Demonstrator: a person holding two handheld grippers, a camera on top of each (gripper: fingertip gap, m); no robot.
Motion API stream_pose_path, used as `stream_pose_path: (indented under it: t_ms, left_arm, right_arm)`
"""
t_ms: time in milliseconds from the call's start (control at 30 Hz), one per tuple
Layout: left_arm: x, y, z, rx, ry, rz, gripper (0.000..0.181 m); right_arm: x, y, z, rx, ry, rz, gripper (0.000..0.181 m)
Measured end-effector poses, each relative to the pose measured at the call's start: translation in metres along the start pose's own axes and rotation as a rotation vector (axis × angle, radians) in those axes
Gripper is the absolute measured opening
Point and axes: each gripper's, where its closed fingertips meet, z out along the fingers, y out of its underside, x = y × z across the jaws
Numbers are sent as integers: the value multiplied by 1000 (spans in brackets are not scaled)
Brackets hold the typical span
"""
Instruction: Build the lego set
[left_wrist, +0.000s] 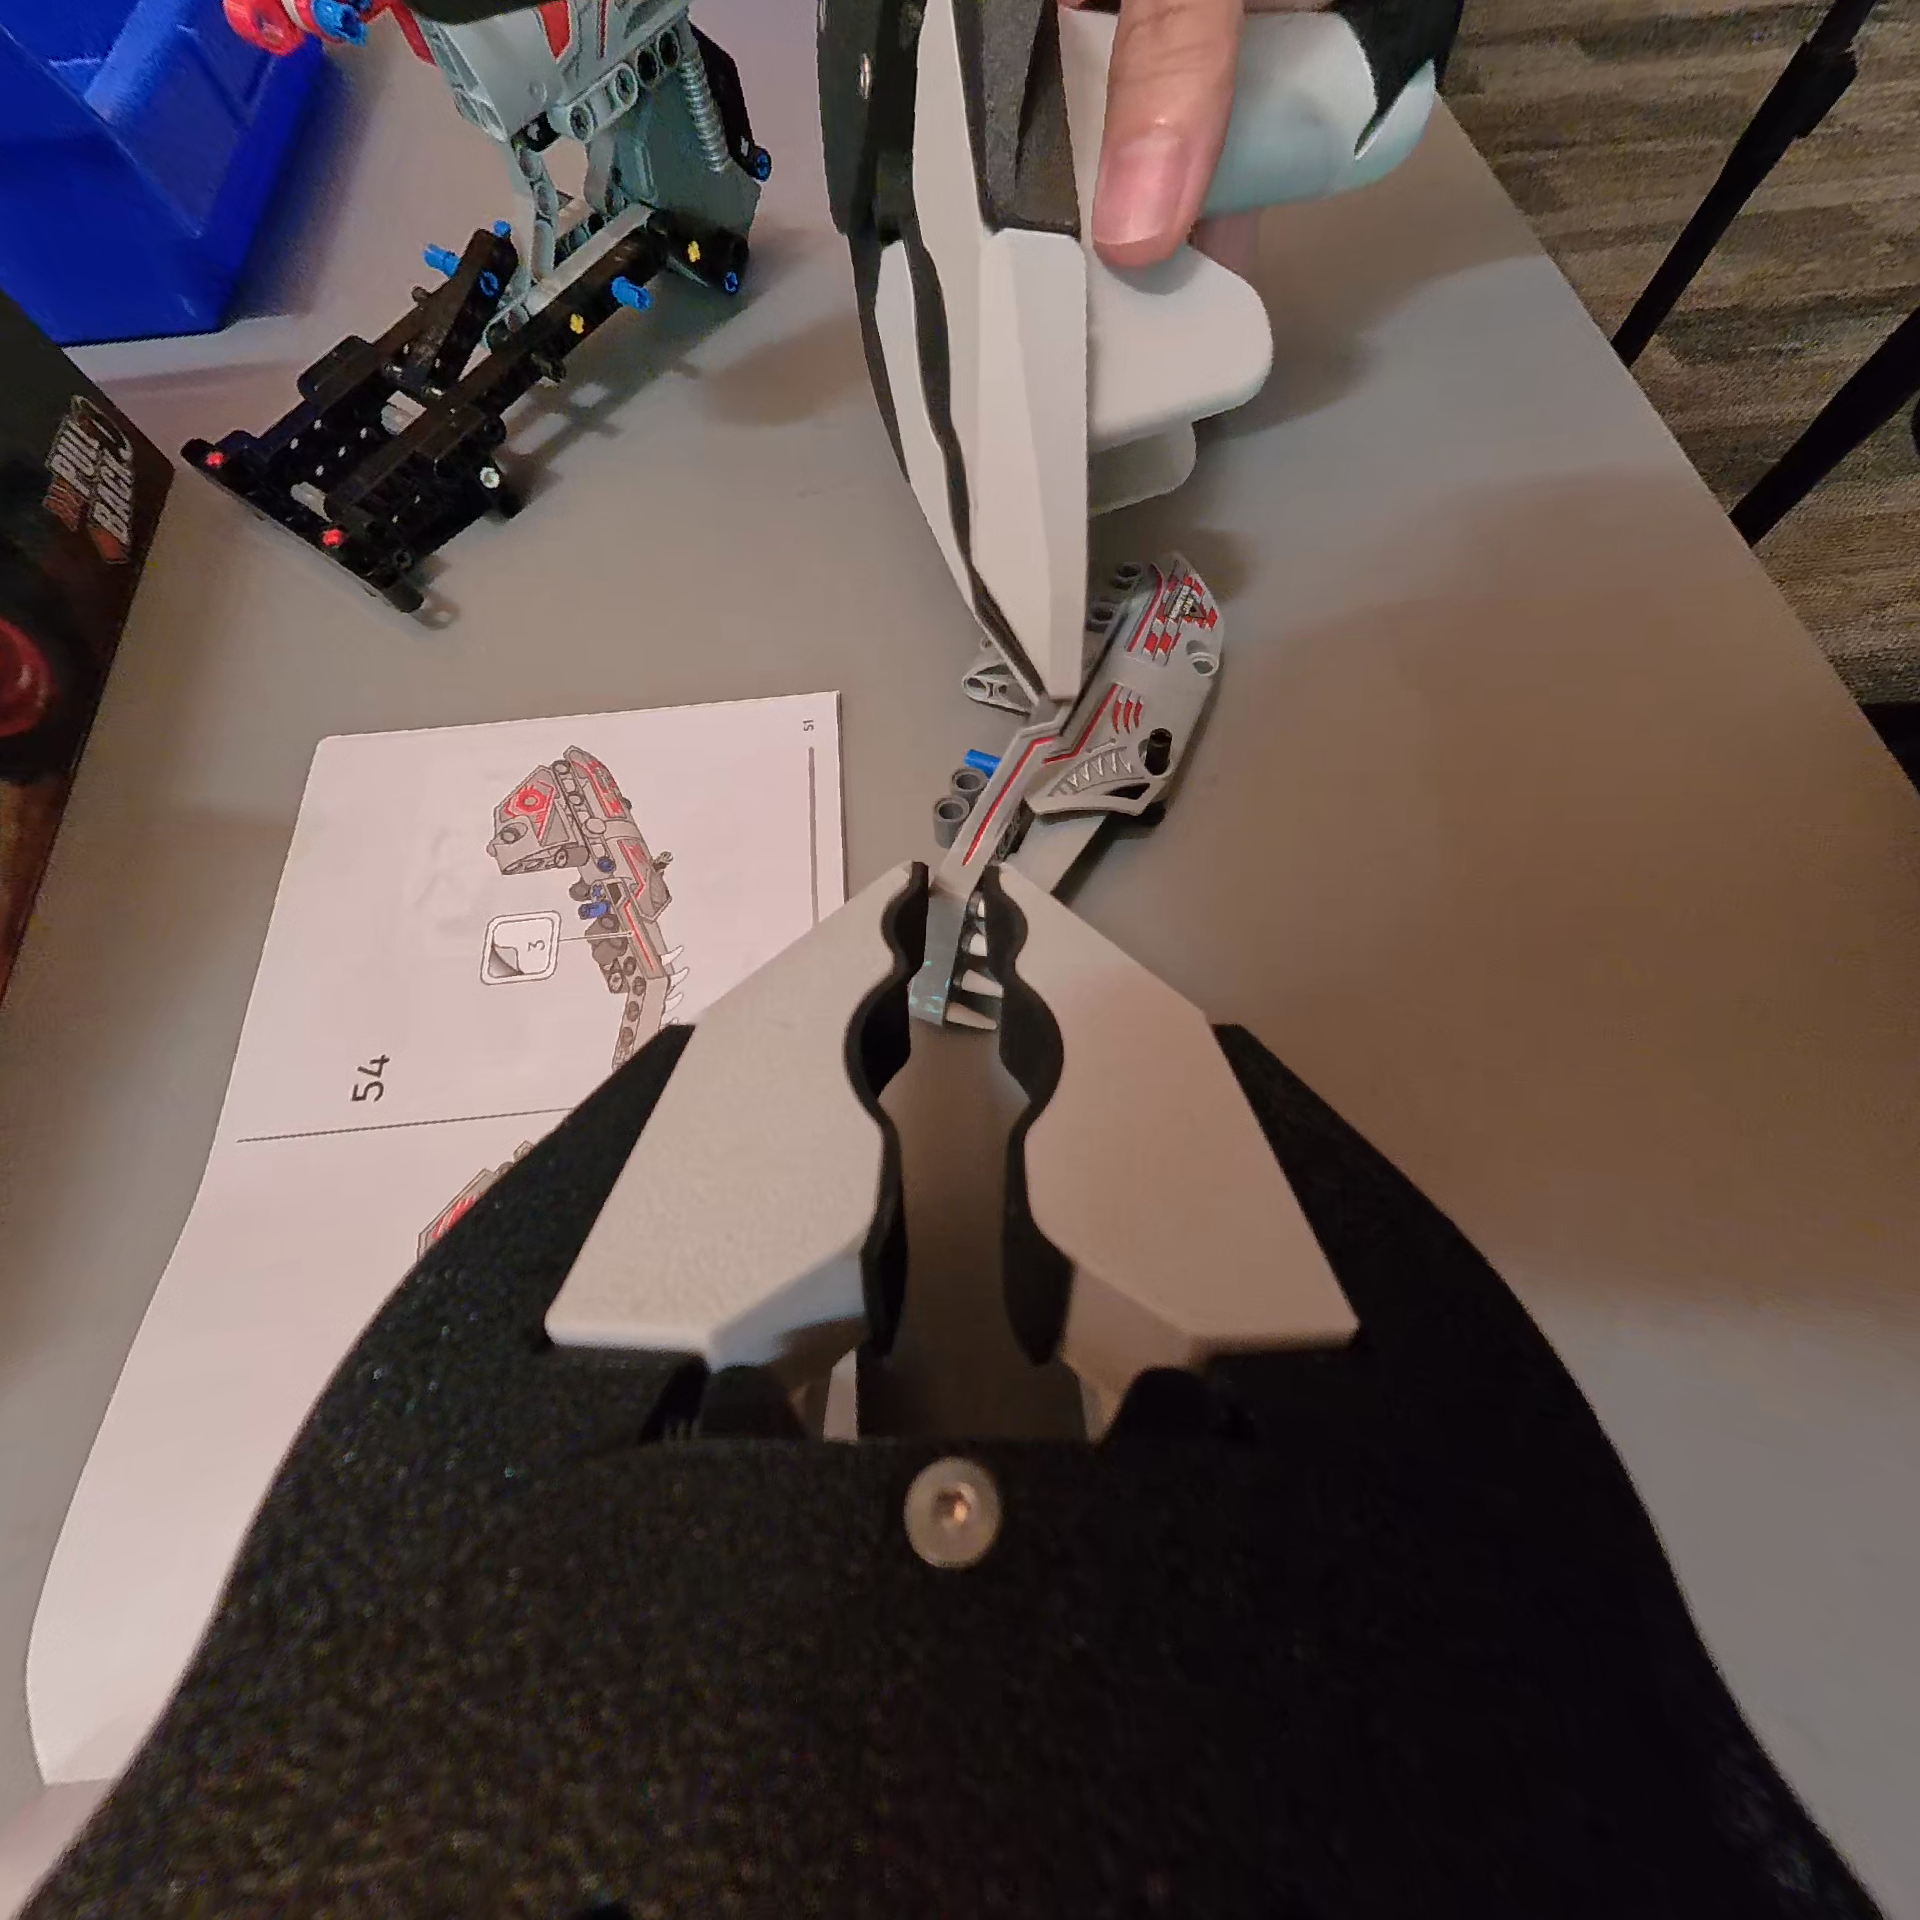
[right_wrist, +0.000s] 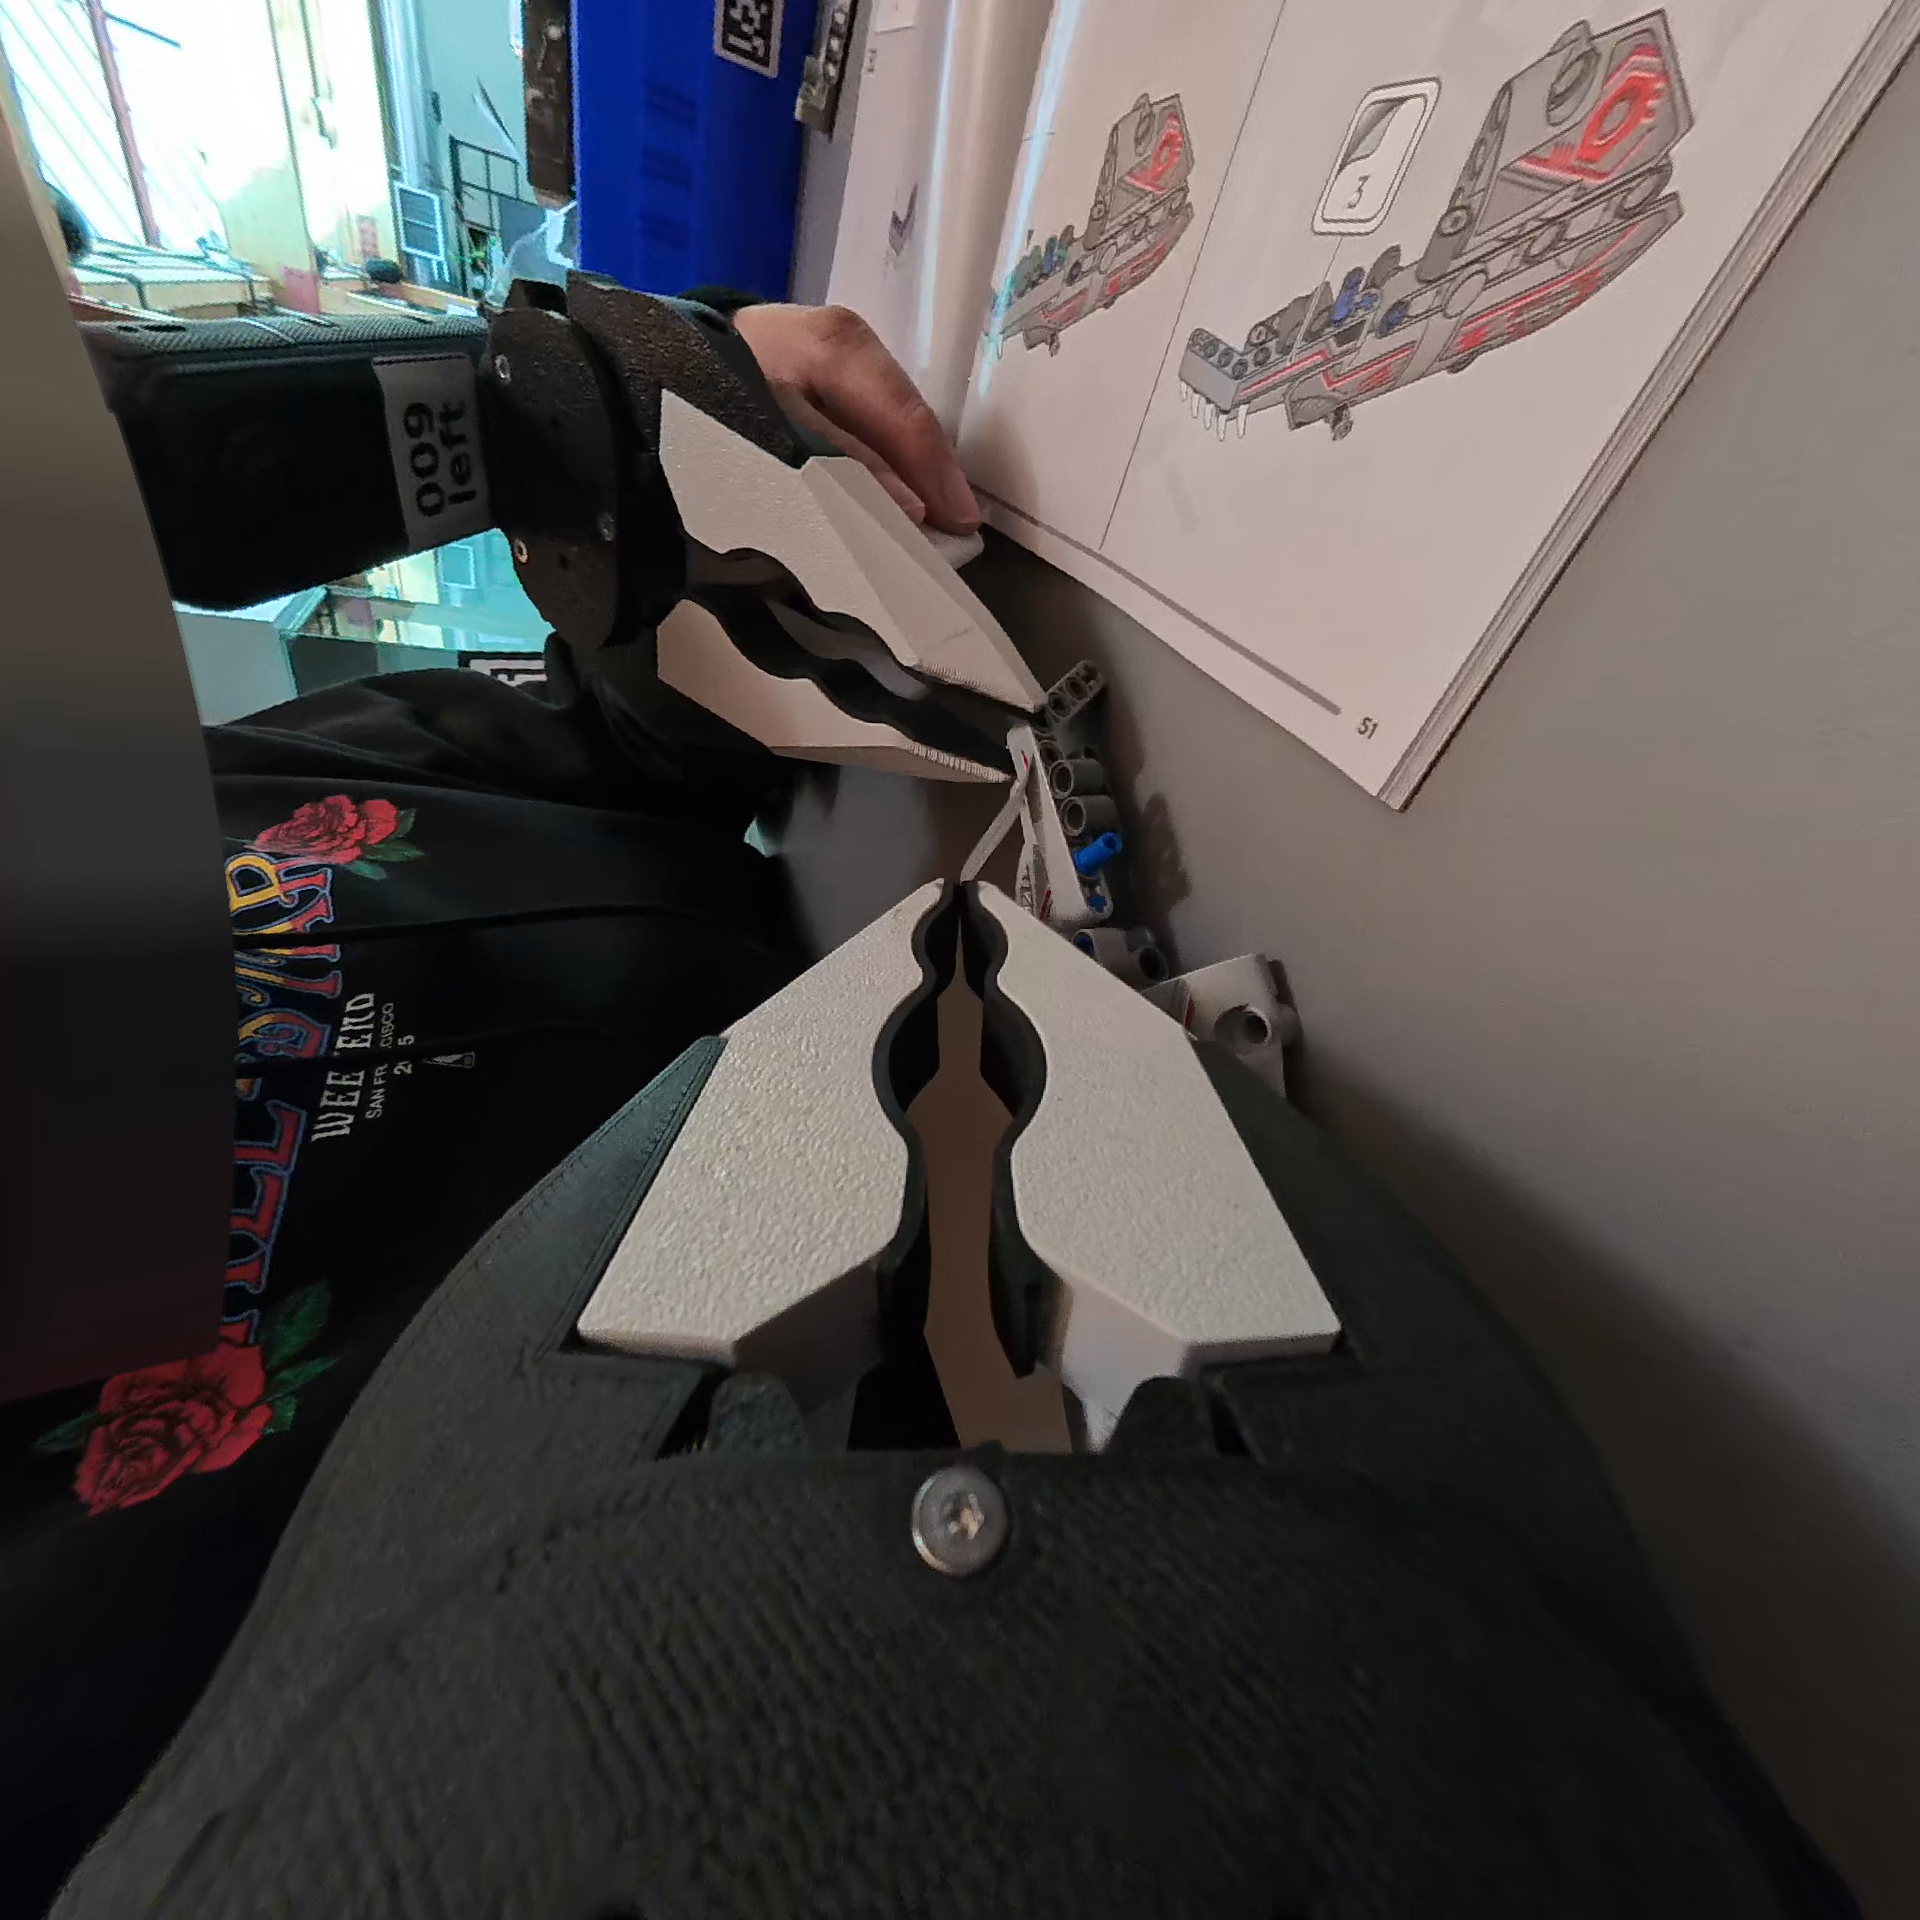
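A long grey Lego panel assembly (left_wrist: 1101, 717) with red stickers, white teeth and a blue pin lies on the grey table (left_wrist: 1403, 935). My left gripper (left_wrist: 956, 883) is shut on its near end, and the panel tip sits between the jaws. My right gripper (left_wrist: 1051, 688) comes down from above with its jaws closed and its tips touching the top edge of the panel's middle. In the right wrist view, my right gripper (right_wrist: 956, 891) is shut just in front of the assembly (right_wrist: 1081, 779). The left gripper (right_wrist: 1023, 743) pinches the far end there.
A black and grey chassis model (left_wrist: 436, 416) stands at the back left beside a blue bin (left_wrist: 135, 156). The open instruction booklet (left_wrist: 540, 914) lies left of the assembly. A dark box (left_wrist: 62, 582) sits at the left edge. The table's right edge (left_wrist: 1714, 540) is close, with chair legs beyond.
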Motion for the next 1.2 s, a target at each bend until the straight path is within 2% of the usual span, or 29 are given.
stream_pose_path:
  t_ms: [1200]
  left_arm:
    - [2, -1, 2, -1, 0, -20, 9]
  right_arm:
    - [-14, -13, -2, 82, -95, -27, 0]
